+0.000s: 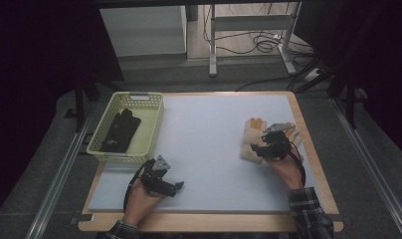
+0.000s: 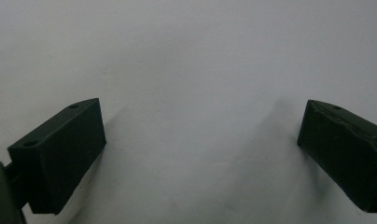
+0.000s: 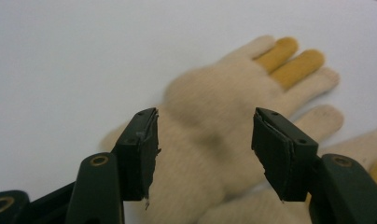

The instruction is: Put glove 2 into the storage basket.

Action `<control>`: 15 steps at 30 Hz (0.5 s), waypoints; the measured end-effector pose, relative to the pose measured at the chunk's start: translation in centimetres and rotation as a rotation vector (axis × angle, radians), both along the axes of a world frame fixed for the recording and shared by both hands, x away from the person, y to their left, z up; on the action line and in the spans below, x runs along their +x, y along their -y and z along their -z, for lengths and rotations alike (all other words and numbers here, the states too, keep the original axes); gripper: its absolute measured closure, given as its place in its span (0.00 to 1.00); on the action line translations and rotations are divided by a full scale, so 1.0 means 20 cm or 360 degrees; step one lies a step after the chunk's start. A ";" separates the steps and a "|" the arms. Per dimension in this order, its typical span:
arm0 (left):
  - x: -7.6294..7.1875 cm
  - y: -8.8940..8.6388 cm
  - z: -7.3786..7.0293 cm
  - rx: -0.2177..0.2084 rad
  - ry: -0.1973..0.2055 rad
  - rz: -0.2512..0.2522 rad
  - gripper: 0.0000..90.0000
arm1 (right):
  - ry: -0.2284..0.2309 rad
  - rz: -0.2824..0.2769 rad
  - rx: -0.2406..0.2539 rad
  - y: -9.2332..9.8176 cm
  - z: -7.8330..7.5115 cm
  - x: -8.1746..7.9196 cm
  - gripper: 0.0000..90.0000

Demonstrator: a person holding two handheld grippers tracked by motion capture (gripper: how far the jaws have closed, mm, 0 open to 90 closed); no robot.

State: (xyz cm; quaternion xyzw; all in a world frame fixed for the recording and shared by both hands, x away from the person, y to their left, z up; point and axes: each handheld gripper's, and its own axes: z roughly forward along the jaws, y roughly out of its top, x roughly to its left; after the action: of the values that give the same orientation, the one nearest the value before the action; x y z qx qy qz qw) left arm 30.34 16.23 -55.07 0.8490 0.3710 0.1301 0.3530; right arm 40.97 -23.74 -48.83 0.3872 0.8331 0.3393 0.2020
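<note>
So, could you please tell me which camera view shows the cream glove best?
The right gripper view: the cream glove lies close up, its yellow fingertips clear between the open right claw. The high view shows it small, partly behind that claw. The left gripper view looks at bare table.

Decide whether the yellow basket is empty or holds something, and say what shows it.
Not empty. The high view shows a black glove lying inside the yellow basket.

A yellow basket (image 1: 150, 130) is being seen at the table's (image 1: 209, 219) left; black gloves (image 1: 120, 130) are lying inside it.
</note>
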 end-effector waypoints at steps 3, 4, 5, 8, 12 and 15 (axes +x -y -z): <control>0.00 0.00 0.00 -0.0001 0.0000 0.0000 0.01 | -0.0007 0.0026 -0.0019 -0.02 0.02 0.07 0.41; 0.00 0.00 0.00 -0.0001 0.0000 0.0000 0.01 | -0.0008 0.0034 -0.0030 -0.03 0.02 0.09 0.38; 0.00 0.00 0.00 -0.0001 0.0001 0.0000 0.01 | -0.0005 0.0041 -0.0040 -0.04 0.03 0.11 0.35; 0.00 0.00 0.00 -0.0001 0.0000 -0.0001 0.01 | -0.0025 0.0050 -0.0091 -0.07 0.07 0.18 0.28; 0.00 0.00 0.00 -0.0002 0.0000 -0.0002 0.01 | -0.0080 0.0014 -0.0128 -0.11 0.13 0.23 0.37; 0.00 0.00 0.00 -0.0002 0.0001 -0.0002 0.01 | -0.0120 0.0023 -0.0046 -0.11 0.14 0.22 0.53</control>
State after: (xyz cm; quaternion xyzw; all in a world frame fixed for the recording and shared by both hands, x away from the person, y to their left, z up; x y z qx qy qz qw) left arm 30.33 16.24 -55.07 0.8486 0.3715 0.1304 0.3535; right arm 45.45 -21.54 -51.70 0.4027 0.8422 0.3108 0.1784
